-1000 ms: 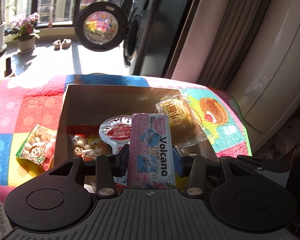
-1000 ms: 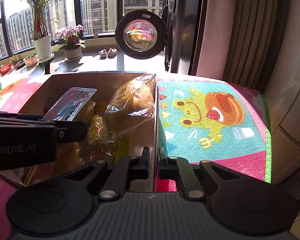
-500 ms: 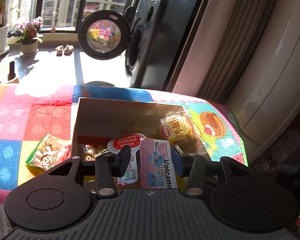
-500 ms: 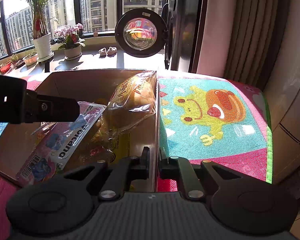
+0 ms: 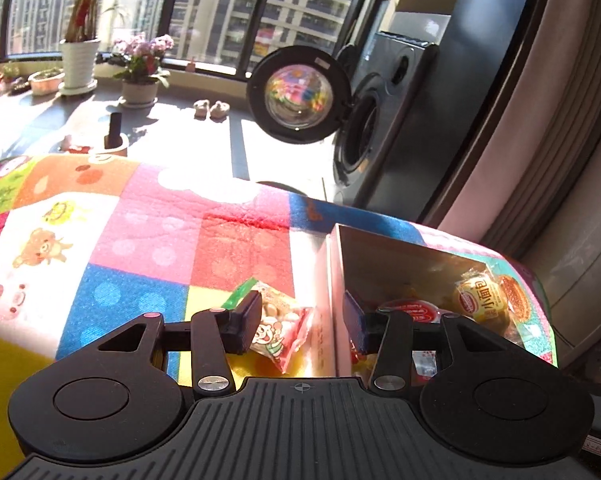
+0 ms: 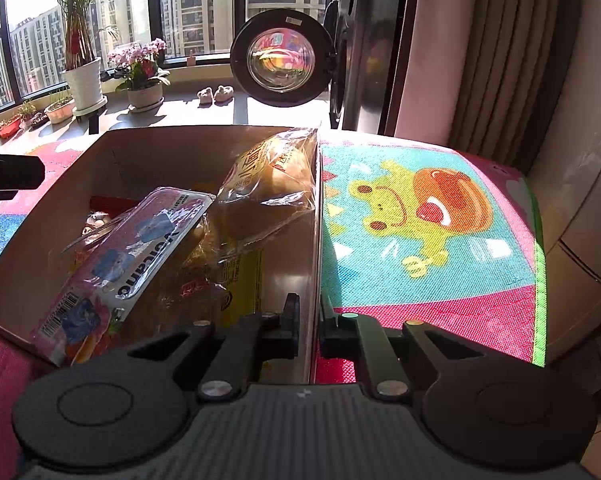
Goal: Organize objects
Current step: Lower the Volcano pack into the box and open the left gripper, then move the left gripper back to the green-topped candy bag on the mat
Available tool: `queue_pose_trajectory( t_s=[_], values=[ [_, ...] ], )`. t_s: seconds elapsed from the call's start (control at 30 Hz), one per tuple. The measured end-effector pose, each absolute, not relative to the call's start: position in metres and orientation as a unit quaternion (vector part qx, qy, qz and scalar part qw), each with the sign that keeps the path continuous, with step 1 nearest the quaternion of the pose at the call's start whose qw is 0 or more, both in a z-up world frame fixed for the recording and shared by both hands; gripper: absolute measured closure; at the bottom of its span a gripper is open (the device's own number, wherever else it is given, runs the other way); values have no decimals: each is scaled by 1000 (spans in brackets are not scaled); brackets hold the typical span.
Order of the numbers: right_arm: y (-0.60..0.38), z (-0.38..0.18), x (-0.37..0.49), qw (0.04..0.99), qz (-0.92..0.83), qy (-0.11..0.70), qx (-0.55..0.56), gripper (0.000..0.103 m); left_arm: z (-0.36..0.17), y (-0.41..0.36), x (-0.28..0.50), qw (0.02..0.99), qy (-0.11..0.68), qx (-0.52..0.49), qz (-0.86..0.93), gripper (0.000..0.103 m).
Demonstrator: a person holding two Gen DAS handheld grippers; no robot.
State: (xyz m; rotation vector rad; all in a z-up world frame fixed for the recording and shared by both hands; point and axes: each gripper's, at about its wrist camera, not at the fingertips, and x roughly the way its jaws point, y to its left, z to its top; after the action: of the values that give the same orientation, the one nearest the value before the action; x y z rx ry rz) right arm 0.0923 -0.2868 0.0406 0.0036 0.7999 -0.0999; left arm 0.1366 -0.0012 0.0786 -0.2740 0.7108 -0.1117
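Presently the cardboard box [image 6: 296,264] stands on a patchwork play mat [image 5: 148,240] of bright cartoon squares, its top open; the right gripper [image 6: 309,326] has its jaws pressed together on the box's right wall near the front corner, one finger inside and one outside; the wall runs straight up between them. Inside the box, a pink Volcano packet [image 6: 132,264] lies tilted across the other contents, its lower end resting against the front left wall; a clear bread bag [image 6: 272,184] with yellow print leans against the right wall behind it; further wrapped snacks lie beneath, too shadowed to identify. The left gripper [image 5: 302,322] has its jaws spread and holds nothing; its left finger stands over a peanut snack bag [image 5: 278,330] with a cartoon figure, which lies on the mat just outside the box's left wall; its right finger stands over the box interior; whether either finger touches anything cannot be told. From the left wrist view a red-lidded cup [image 5: 414,312] shows within the box, beside a small bread packet. Beyond the mat, a washing machine [image 5: 380,128] stands with its round door open; potted plants [image 6: 82,52] line the sunlit window sill.
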Motion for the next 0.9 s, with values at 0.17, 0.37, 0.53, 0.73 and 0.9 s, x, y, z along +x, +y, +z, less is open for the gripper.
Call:
queue_pose_trajectory(
  t_s=[0.17, 0.37, 0.53, 0.73, 0.9],
  values=[
    [-286, 42, 91, 918, -47, 393, 3, 93, 50, 43, 131, 912, 395, -111, -10, 54],
    [-284, 43, 92, 917, -49, 397, -5, 93, 27, 54, 119, 906, 420, -53, 0, 55],
    [-283, 42, 93, 916, -52, 398, -5, 92, 22, 34, 115, 907, 421, 2, -20, 34],
    [-283, 42, 92, 916, -51, 398, -2, 89, 22, 27, 114, 906, 422, 4, -43, 27],
    [-282, 43, 92, 916, -50, 398, 0, 87, 43, 32, 124, 915, 396, -53, -61, 33]
  ],
)
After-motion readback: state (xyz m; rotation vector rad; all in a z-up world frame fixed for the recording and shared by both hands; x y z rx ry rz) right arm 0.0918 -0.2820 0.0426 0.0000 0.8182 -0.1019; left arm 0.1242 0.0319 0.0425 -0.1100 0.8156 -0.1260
